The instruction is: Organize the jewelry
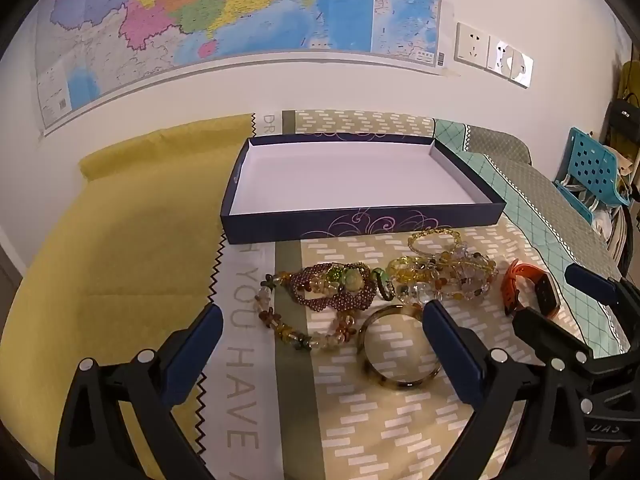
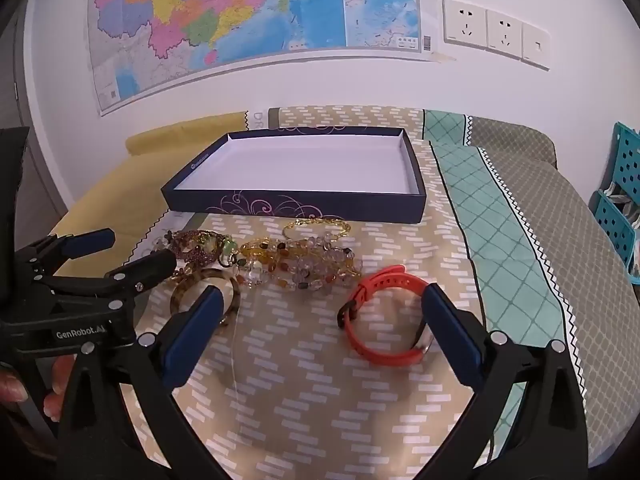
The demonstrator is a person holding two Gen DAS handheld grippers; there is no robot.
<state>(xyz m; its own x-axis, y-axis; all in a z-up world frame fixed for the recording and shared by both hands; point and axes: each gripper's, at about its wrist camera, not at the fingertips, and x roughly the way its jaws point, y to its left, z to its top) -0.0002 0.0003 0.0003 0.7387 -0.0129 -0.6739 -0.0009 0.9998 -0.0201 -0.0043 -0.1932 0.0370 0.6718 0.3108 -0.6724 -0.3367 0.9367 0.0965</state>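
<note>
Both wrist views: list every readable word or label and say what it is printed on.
"GenRobot.AI": left gripper body, right wrist view.
"YOU HAVE": white stripe of the bedspread; "DR" at its far end.
Wall map print: too small to read.
Logo on the box rim: blurred.

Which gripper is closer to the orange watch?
Right. The right gripper hovers open over the orange watch; the left gripper hovers over the bangle beside it.

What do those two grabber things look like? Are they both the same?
Yes, they match. The left gripper and right gripper each have black plastic arms with round silver rivets and long dark blue finger pads. White lettering reading GenRobot.AI is printed on the left one's black body.
</note>
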